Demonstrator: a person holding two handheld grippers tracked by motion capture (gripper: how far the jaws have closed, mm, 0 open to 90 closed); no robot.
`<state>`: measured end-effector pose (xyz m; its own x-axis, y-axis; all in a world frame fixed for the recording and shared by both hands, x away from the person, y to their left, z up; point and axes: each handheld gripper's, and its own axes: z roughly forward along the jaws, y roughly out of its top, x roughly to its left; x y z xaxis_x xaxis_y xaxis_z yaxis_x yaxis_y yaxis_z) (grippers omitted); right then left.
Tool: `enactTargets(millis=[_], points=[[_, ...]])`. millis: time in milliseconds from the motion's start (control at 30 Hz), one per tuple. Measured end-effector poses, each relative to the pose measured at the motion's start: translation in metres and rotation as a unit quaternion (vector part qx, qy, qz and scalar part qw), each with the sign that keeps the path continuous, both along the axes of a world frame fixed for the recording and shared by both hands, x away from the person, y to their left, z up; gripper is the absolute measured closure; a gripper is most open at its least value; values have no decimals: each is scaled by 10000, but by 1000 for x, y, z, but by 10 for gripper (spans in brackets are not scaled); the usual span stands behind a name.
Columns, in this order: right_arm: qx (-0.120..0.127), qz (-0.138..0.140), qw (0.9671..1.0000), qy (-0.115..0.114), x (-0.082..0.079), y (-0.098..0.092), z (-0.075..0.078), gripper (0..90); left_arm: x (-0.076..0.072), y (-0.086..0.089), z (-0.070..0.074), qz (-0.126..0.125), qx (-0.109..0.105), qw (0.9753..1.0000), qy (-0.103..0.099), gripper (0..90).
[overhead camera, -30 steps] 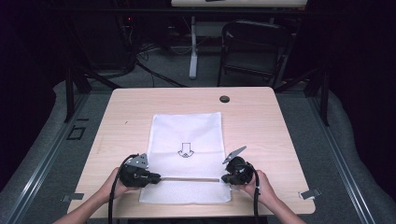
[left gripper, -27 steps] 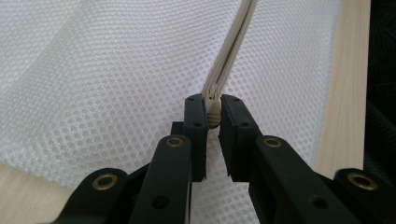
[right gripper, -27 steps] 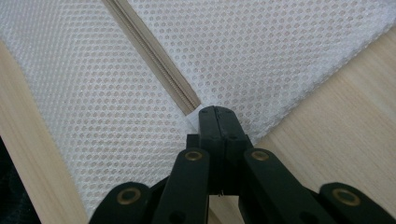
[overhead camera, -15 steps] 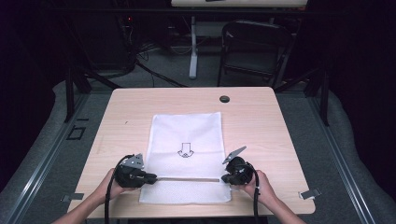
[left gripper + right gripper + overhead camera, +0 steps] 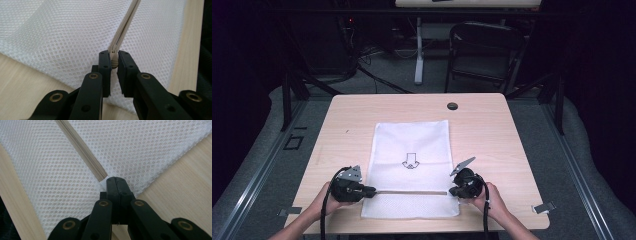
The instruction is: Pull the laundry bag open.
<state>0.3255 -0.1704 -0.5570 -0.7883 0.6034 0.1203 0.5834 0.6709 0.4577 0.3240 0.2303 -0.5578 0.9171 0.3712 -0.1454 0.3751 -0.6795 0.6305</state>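
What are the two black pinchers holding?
Left tool pinches the zipper pull of the mesh bag; right tool clamps the bag's fabric by the zipper's end.

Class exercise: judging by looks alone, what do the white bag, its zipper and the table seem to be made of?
White bag: probably synthetic mesh fabric, matte; regular small holes show close up. Zipper: beige tape with fine teeth, likely plastic; the left gripper clamps its pull, which also looks plastic. Table: pale wood or wood-look laminate, smooth, with faint grain lines; which one cannot be told.

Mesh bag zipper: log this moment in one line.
left gripper shut on zipper pull | right gripper shut on mesh bag end | bag flat on table
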Motion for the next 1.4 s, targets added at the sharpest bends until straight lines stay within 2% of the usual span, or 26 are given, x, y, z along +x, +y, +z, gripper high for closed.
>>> enactTargets(millis=[433,600,800,833,900,1000,1200,1300,1400], points=[[-2,8,10000,7,0,0,0,900,-3,10,1,30,76,10000,2,819],[0,19,10000,22,1,0,0,900,-4,20,1,100,52,9999,15,819],[-4,9,10000,20,0,0,0,900,-5,28,-1,208,126,9997,-5,819],[1,-9,10000,14,0,0,0,900,-5,29,-1,190,77,9998,24,820],[-2,9,10000,15,0,0,0,900,-6,31,-1,192,171,9997,-6,820],[5,-15,10000,4,0,0,0,900,-5,36,-2,212,133,9997,29,820],[-2,-15,10000,20,0,0,0,900,-6,40,-3,225,240,9995,13,820],[-6,0,10000,22,0,0,0,900,-6,41,-5,225,178,9996,22,820],[-2,6,10000,28,0,-1,0,900,-6,41,-5,209,202,9996,30,820]])
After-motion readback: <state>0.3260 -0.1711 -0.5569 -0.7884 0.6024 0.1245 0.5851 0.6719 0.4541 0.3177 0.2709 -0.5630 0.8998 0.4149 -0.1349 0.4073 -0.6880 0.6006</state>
